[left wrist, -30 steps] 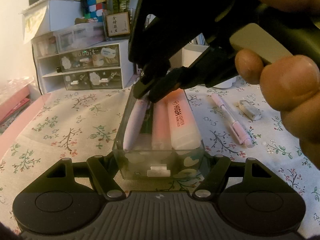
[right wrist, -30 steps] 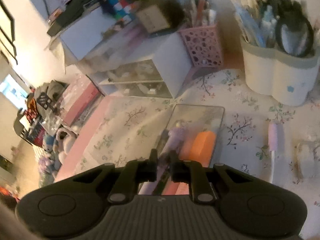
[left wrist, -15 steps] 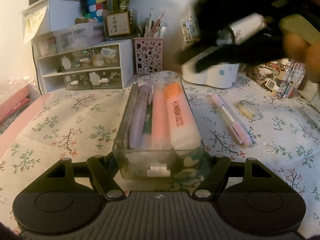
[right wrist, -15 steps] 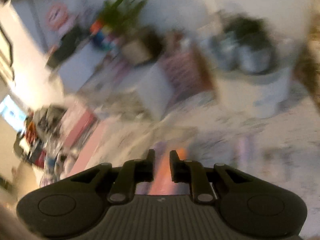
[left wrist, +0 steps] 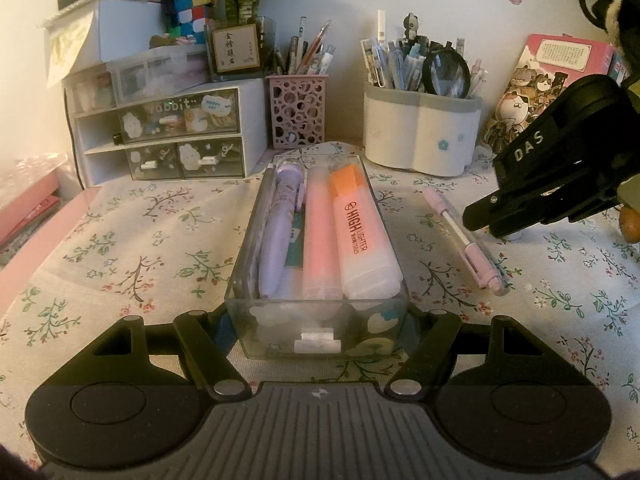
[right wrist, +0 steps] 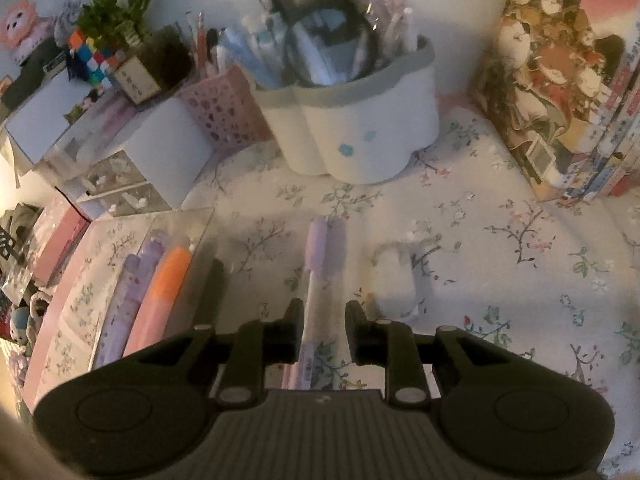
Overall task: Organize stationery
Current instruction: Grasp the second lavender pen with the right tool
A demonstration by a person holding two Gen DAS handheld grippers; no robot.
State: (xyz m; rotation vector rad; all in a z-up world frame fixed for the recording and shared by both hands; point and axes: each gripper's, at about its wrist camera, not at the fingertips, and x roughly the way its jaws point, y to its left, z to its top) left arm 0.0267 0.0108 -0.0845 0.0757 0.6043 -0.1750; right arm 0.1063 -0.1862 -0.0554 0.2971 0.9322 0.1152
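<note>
Your right hand-held gripper (right wrist: pixel 322 322) has just been opening and straddles the pink pen (right wrist: pixel 320 264) lying lengthwise on the surface (right wrist: pixel 500 280), untouched; your left hand-held gripper (left wrist: pixel 320 332) clamps the clear box (left wrist: pixel 320 332).

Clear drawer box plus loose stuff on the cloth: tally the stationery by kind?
Highlighters in the clear box: 2, orange and pink
Purple pen in the box: 1
Pink pen on the cloth: 1
Eraser on the cloth: 1
Total: 5
</note>
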